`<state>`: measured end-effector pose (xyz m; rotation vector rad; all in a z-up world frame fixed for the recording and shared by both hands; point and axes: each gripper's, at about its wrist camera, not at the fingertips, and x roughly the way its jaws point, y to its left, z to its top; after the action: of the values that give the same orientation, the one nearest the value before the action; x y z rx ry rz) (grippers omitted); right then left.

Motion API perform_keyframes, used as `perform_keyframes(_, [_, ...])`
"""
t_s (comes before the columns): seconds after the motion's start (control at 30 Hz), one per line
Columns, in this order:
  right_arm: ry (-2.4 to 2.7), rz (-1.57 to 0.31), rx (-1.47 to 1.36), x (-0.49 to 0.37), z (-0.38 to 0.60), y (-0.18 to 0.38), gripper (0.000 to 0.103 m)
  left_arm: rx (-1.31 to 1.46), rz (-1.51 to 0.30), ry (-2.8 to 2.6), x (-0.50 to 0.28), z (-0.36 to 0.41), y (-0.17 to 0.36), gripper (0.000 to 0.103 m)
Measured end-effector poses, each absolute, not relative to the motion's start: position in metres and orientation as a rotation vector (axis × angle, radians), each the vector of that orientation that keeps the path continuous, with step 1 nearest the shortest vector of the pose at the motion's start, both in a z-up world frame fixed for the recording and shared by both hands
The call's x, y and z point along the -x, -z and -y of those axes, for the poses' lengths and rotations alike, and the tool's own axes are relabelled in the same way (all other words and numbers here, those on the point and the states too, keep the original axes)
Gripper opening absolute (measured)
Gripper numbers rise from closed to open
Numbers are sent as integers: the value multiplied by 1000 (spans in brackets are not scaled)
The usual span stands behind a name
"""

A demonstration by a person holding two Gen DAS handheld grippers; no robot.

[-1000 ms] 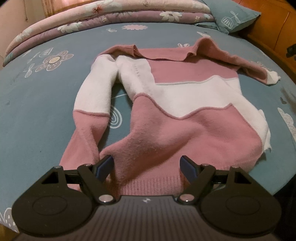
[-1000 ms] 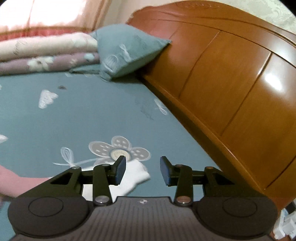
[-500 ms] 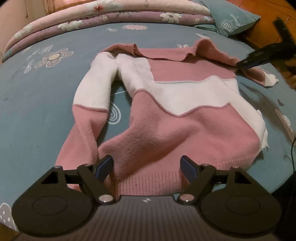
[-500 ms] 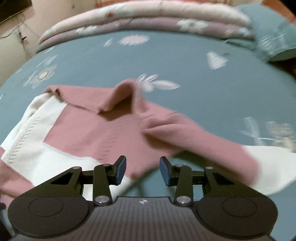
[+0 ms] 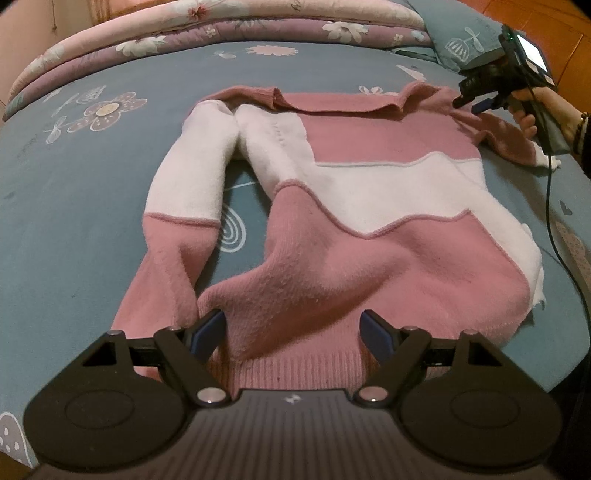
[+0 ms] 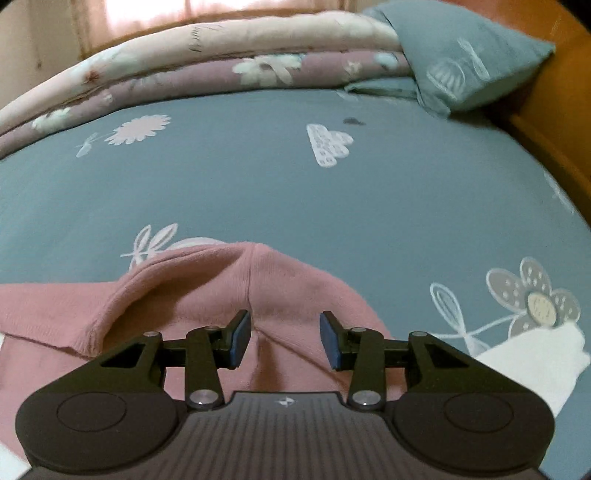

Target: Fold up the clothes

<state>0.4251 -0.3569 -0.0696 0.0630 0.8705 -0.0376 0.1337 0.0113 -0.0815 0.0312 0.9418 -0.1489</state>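
Your left gripper [image 5: 293, 338] sits low over the ribbed hem of the sweater [image 5: 362, 229], jaws spread wide with the hem between them, the blue pads not pressing on the knit. Your right gripper [image 6: 284, 338] is also agape, its pads standing apart over the pink shoulder fold near the collar; whether they touch the fabric cannot be told.

The sweater lies flat on the bed [image 5: 74, 192], hem nearest you, collar away toward the folded quilts [image 5: 221, 26].

Only your left wrist view gives you the whole garment: the pink-and-white body, one sleeve [image 5: 184, 206] running down beside the body, and the other sleeve trailing off past the shoulder. That view also shows your right gripper [image 5: 476, 101] from outside, held in your hand [image 5: 535, 110] at the far shoulder, with its cable [image 5: 554, 229] dropping across the sheet.

Your right wrist view shows only the raised shoulder fold [image 6: 236, 291] up close and a white cuff [image 6: 532, 365] lying on the sheet. It adds the pillow [image 6: 465, 62] and a strip of the wooden headboard [image 6: 554, 122], which the left view shows only at its corner.
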Motion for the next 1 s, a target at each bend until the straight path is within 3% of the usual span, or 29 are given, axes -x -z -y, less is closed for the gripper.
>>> perform_keyframes(0.2, [3, -899, 1, -394, 341, 65, 46, -34, -946, 146, -137, -10, 83, 82])
perform_keyframes(0.3, [-46, -919, 19, -371, 328, 60, 55, -24, -932, 150, -134, -10, 79, 82])
perform_keyframes(0.53, [-141, -989, 135, -301, 292, 38, 55, -19, -889, 177, -122, -9, 65, 82])
perform_keyframes(0.87, [-211, -1008, -9, -197, 308, -42, 64, -12, -868, 216, -109, -7, 63, 82])
perform_keyframes(1.0, [-224, -965, -35, -158, 300, -49, 72, -9, -874, 223, -104, -7, 67, 82])
